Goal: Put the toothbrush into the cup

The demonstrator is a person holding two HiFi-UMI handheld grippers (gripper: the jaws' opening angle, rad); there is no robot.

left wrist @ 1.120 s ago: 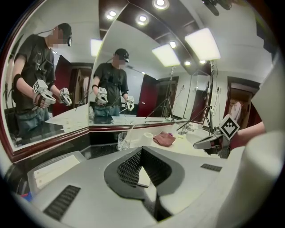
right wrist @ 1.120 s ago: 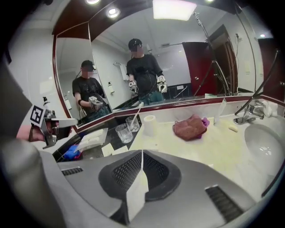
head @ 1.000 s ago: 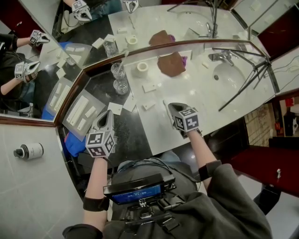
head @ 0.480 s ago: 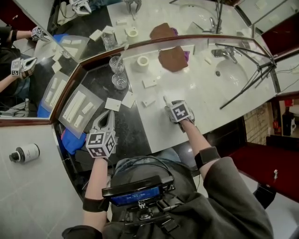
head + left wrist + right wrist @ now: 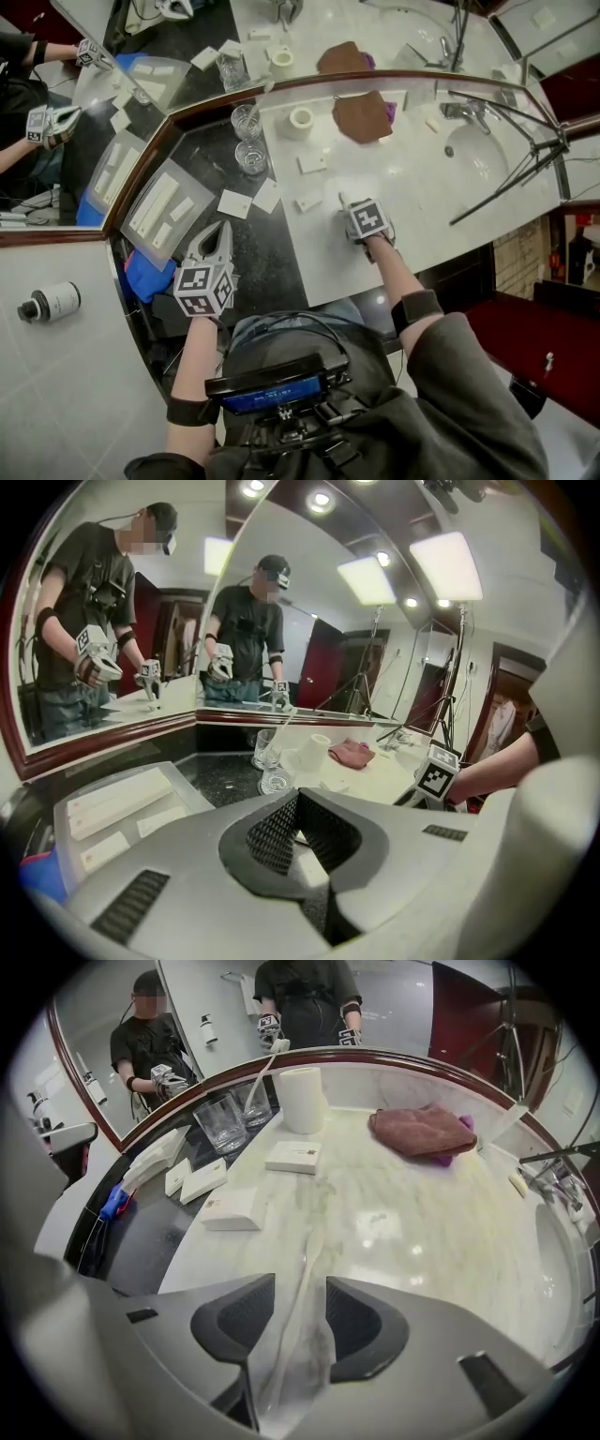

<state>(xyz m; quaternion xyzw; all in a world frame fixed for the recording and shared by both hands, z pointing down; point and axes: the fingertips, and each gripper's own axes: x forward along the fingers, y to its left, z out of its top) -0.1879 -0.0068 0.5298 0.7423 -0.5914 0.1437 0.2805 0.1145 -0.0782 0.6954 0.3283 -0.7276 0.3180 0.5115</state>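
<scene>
A brown cloth (image 5: 364,114) lies on the marble desk (image 5: 403,197), with a white paper roll (image 5: 301,118) at its nine o'clock. A small white box (image 5: 312,163) lies at the cloth's seven o'clock. The sink (image 5: 476,155) is at four o'clock, crossed by a black tripod (image 5: 506,183). A clear tray (image 5: 161,208) is at eight o'clock.

The countertop (image 5: 412,1232) around the towel (image 5: 422,1131) is pale veined marble, polished enough to reflect the ceiling lights. Further left of the towel it gives way to black speckled stone (image 5: 251,270), also glossy. The towel itself is soft, matt, reddish-brown cloth. Left of it, the cups (image 5: 221,1121) are clear glass and the boxes (image 5: 231,1209) matt white card. In front of it, the toothbrush (image 5: 307,1246) is sealed in crinkly clear film. The faucet (image 5: 457,111) to the towel's right is shiny chrome.
</scene>
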